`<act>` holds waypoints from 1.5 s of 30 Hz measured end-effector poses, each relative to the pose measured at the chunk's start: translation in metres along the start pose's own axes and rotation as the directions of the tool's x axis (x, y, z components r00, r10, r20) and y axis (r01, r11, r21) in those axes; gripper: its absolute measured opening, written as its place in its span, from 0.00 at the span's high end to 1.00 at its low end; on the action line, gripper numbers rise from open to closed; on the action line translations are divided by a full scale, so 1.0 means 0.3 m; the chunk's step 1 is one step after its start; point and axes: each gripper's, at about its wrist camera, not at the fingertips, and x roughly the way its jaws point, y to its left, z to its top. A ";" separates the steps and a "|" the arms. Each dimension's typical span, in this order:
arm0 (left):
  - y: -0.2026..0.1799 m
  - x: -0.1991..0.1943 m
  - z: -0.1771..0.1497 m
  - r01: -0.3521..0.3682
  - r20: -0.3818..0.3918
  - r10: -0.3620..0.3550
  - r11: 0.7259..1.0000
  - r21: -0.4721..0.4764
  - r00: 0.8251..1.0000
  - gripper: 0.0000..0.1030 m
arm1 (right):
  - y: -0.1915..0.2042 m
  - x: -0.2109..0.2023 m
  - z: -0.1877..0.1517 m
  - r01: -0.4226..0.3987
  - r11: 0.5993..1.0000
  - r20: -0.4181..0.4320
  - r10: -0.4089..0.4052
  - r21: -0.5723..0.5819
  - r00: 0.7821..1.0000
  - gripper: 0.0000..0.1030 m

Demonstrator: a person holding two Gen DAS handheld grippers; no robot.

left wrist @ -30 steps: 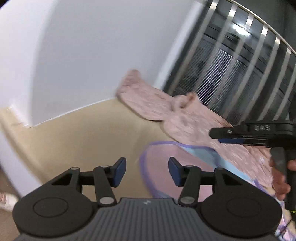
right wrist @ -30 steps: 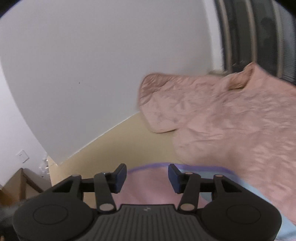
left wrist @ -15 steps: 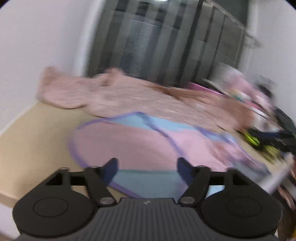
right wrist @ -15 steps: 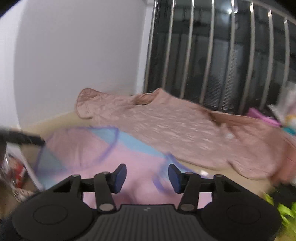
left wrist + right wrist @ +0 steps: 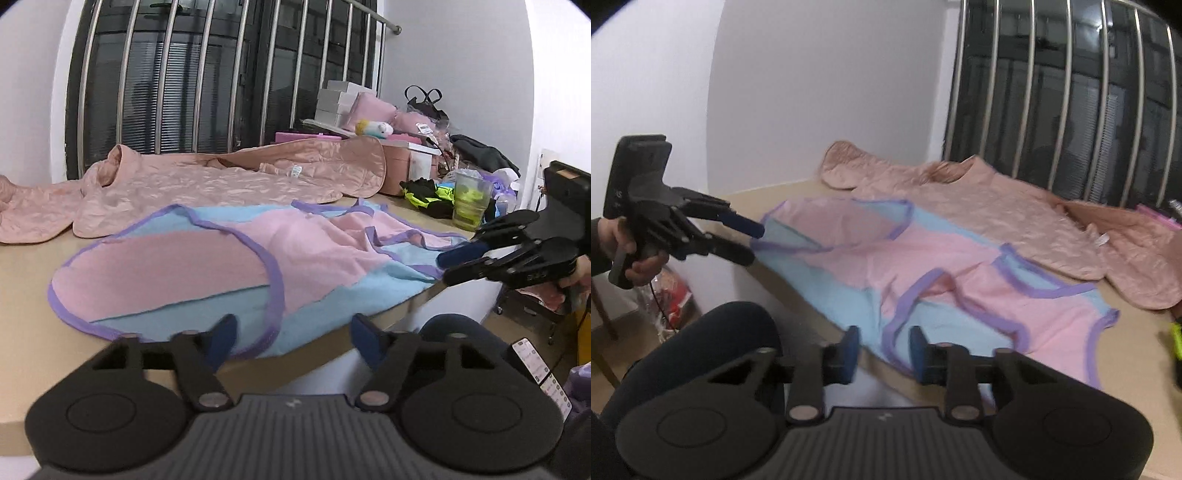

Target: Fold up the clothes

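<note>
A pink and light-blue garment with purple trim (image 5: 229, 258) lies spread on the beige table (image 5: 26, 280), hem at the front edge. It also shows in the right wrist view (image 5: 923, 266). My left gripper (image 5: 291, 338) is open and empty, just off the table's front edge by the garment's left part. It shows in the right wrist view (image 5: 748, 240) at the garment's left end. My right gripper (image 5: 882, 352) is open and empty at the garment's near edge. It shows in the left wrist view (image 5: 448, 267) by the garment's right corner.
A pale pink quilted jacket (image 5: 207, 184) lies behind the garment, below a barred window (image 5: 207, 74). Boxes, bags and a green-filled cup (image 5: 471, 201) crowd the table's right end. The person's dark-trousered knee (image 5: 713, 343) is below the front edge.
Both grippers swung from facing the left wall and the table's far end to facing the garment from the front edge. Both stay open and empty.
</note>
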 end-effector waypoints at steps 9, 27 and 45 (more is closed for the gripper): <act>0.020 0.014 0.002 -0.005 -0.029 0.005 1.000 0.012 1.000 0.94 | 0.011 0.031 -0.042 0.022 0.996 0.015 -0.021 -0.081 1.000 0.97; 0.367 0.328 0.327 -0.151 -0.151 0.127 0.975 -0.160 0.980 0.72 | -0.399 0.283 0.290 0.162 0.987 -0.071 -0.160 0.024 0.985 0.73; 0.319 0.185 0.204 -0.101 -0.145 0.078 0.983 -0.156 0.986 0.99 | -0.521 -0.033 0.002 0.158 0.961 -0.093 -0.140 0.226 0.986 0.96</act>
